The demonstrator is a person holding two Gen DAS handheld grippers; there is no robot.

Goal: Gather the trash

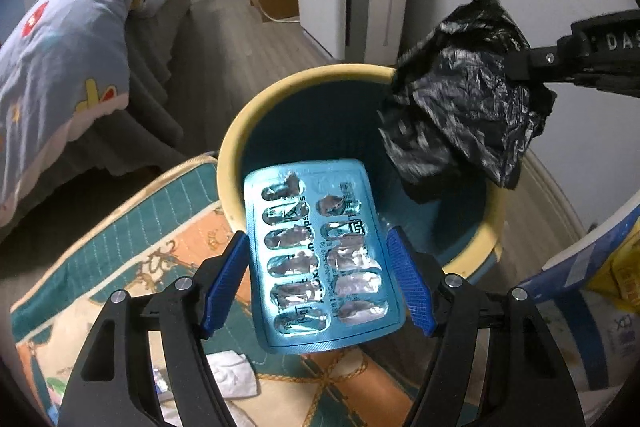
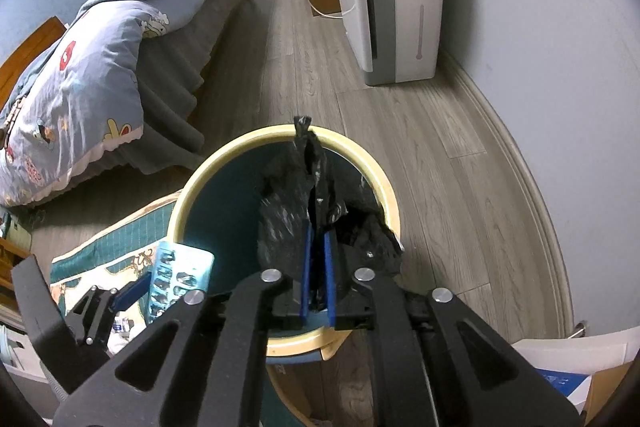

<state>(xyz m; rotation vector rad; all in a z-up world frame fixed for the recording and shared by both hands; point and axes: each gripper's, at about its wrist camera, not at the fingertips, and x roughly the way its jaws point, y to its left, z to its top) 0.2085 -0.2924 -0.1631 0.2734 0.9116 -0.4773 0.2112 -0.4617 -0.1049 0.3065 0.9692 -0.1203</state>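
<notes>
Blister pack (image 1: 320, 259), emptied, sits pinched across its width between the left gripper (image 1: 320, 267) fingers, its long axis aimed into the yellow-rimmed bin (image 1: 240, 131), just over the near rim. Right wrist view adds the right gripper (image 2: 319, 267), fingers nearly together pinching the black plastic bag (image 2: 288, 227) above the bin's middle.

Black plastic bag (image 1: 460, 99) hides the far bin (image 1: 280, 95) interior. Blister pack (image 1: 320, 259) print is partly illegible. Box (image 1: 592, 267) right of the tongs is cut off.
</notes>
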